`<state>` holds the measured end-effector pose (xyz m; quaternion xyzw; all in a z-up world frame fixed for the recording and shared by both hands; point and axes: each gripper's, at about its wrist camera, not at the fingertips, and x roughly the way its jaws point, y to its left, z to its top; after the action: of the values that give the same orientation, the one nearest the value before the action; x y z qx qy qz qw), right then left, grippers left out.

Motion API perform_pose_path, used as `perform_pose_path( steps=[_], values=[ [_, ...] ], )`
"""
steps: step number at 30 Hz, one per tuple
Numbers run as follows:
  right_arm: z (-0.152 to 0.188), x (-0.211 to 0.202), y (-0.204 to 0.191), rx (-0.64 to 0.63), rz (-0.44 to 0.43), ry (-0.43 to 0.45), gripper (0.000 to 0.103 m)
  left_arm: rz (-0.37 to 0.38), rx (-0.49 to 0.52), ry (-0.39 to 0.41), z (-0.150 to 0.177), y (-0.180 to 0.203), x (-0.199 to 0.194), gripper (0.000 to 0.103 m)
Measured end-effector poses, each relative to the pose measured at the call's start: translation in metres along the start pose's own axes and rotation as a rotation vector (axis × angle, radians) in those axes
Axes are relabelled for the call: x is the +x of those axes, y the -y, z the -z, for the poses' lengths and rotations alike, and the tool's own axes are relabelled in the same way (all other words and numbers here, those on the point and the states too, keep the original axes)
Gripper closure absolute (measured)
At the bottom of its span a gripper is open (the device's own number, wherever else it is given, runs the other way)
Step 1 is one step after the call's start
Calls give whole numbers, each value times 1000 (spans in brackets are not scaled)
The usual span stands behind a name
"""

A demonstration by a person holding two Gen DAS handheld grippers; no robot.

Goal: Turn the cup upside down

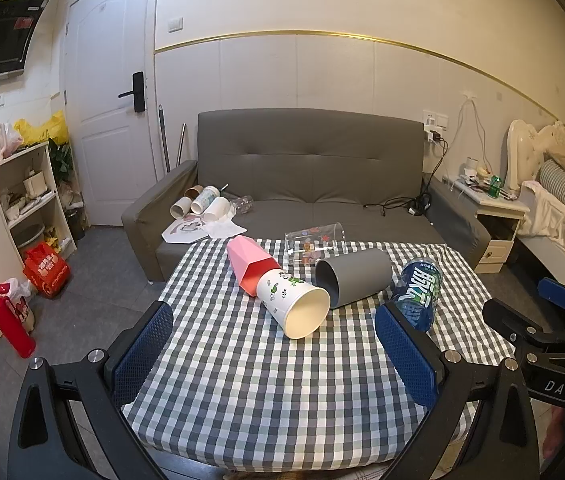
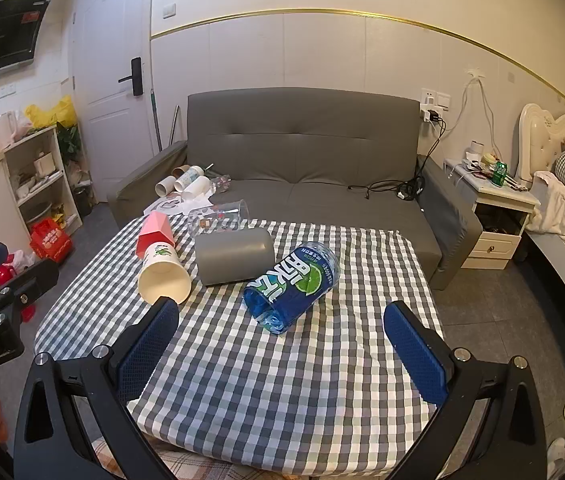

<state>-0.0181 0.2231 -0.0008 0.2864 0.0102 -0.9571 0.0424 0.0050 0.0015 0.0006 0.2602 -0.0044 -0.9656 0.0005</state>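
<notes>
The left tool (image 1: 274,344) hangs low over the near edge of the worktop (image 1: 266,392), pointing straight across it toward the sofa (image 1: 306,168); its two blue pads (image 1: 144,346) stand wide apart with nothing between them; the right tool (image 2: 282,342) hangs the same way beside it, pads spread wide and empty too; each tool shows at the edge of the other's view.

Five cups lie on their sides on the checked cloth, one of each kind; the white paper cup (image 1: 292,302) lies just ahead of the left tool, its open mouth facing the tool; its bottom sits inside the pink cup (image 1: 248,266), which lies farther ahead and a bit left; the grey cup (image 1: 352,278) lies ahead and to the right, touching the paper cup's rim; the clear glass cup (image 1: 314,242) lies behind the grey one at the far edge; the blue cup (image 2: 292,286) with white letters lies right ahead of the right tool, between its pads in that view, touching the grey cup.

More cups lie on the sofa seat; I cannot count them.
</notes>
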Motion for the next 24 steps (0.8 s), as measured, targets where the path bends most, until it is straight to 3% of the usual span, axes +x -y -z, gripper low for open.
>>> perform_pose_path(
  steps=[24],
  values=[
    [1, 3, -3, -1, 0, -2, 0, 3, -5, -1, 0, -1, 0, 0]
  ],
)
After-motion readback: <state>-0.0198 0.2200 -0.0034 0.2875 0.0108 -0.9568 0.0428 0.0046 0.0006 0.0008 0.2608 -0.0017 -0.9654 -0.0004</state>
